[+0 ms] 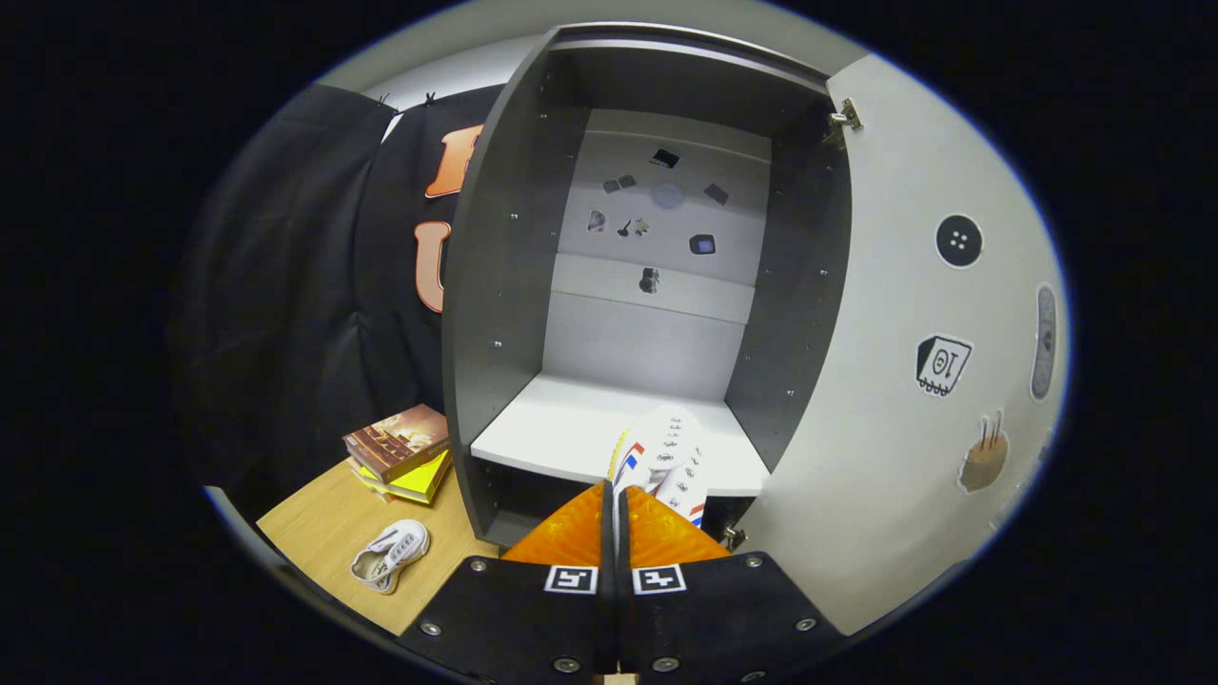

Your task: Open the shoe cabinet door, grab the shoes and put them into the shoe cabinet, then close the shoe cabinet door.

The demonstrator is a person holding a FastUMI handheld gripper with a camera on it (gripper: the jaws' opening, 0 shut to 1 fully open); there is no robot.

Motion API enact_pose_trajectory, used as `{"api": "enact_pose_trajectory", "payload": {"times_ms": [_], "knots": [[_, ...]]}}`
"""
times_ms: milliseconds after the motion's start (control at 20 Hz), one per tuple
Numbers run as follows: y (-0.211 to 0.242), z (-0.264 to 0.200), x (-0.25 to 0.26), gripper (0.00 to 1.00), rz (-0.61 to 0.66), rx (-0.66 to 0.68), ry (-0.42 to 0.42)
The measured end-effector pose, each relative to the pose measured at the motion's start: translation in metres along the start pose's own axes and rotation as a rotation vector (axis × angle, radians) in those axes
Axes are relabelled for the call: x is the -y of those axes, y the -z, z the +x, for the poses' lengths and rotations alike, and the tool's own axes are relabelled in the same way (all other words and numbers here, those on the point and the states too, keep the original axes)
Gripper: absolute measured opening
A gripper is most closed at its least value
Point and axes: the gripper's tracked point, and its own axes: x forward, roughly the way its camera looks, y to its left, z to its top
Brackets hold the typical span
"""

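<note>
Shoes, two: one (pixel 666 457) pinched in gripper (pixel 615 504), one (pixel 390 555) on table (pixel 314 518)

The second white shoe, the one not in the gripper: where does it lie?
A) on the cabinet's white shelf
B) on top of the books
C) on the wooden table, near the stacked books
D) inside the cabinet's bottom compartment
C: the second shoe lies on the wooden table, just before the books.

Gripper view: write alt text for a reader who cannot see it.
The gripper is shut on a white shoe held over the white shelf of the open shoe cabinet, whose door is swung wide to the right. A second white shoe lies on the wooden table beside a stack of books.
</note>
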Motion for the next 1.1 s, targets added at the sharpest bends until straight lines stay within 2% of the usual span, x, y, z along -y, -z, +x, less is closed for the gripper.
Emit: {"api": "enact_pose_trajectory", "payload": {"times_ms": [250,550,800,1100], "knots": [[-0.025,0.038,-0.005,0.0,0.018,0.035,-0.015],[-0.043,0.114,-0.003,0.0,-0.001,0.017,-0.021],[-0.039,0.172,-0.003,0.0,0.002,-0.02,-0.02],[-0.029,0.202,0.0,0.0,0.01,-0.042,-0.009]]}}
